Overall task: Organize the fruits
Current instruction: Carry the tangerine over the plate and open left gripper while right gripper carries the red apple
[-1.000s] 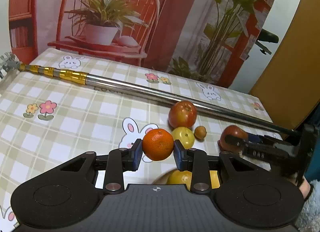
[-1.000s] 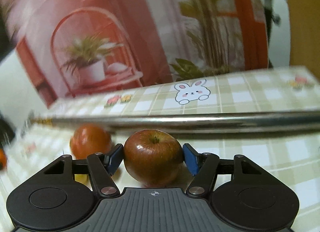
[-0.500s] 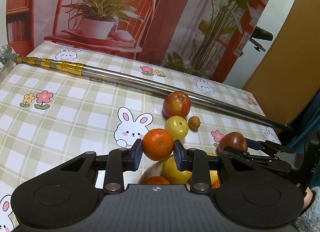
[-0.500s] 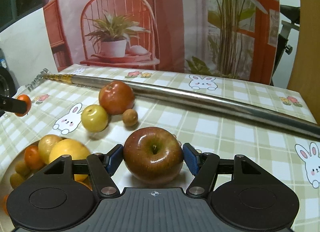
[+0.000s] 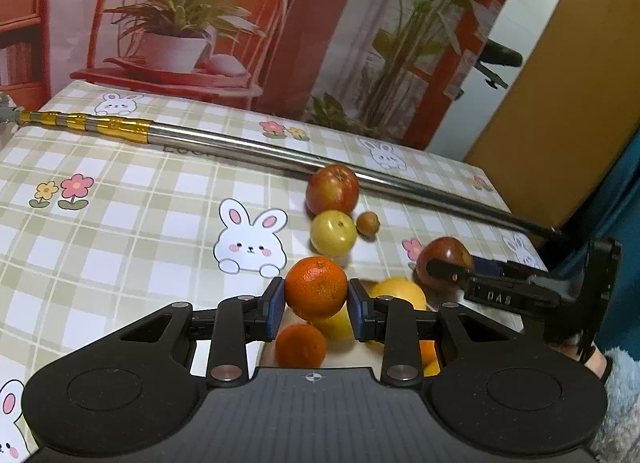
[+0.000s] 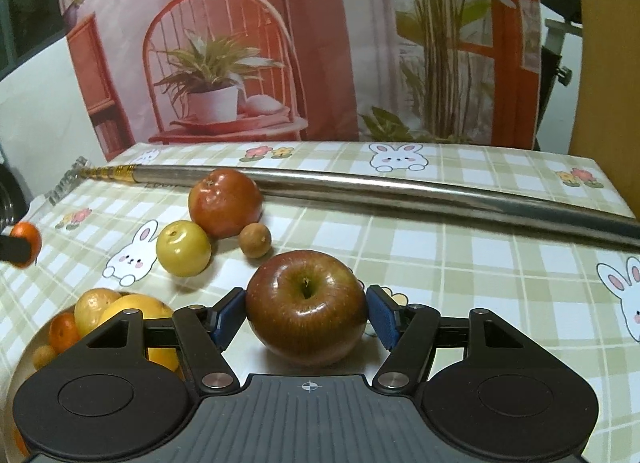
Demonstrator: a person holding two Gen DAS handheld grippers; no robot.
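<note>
My left gripper [image 5: 316,309] is shut on an orange mandarin [image 5: 316,288], held above a white plate [image 6: 24,355] of citrus fruit. In the right wrist view that mandarin [image 6: 25,243] shows at the far left edge. My right gripper [image 6: 306,319] is shut on a dark red apple [image 6: 306,307], just right of the plate; the same apple [image 5: 442,259] appears at the right of the left wrist view. On the cloth lie a red apple [image 5: 332,189], a yellow fruit [image 5: 333,233] and a small brown fruit [image 5: 368,223].
A long steel pole [image 5: 248,145] with a gold end crosses the checked tablecloth [image 5: 120,223] behind the loose fruit. The plate holds a lemon [image 6: 96,305], a big yellow-orange fruit [image 6: 140,311] and small oranges [image 6: 63,329]. A printed backdrop stands at the table's far edge.
The right gripper swung with its apple away from the pole toward the plate, then settled. The left view tilted slightly, showing more plate fruit under the mandarin. Both grips held.
</note>
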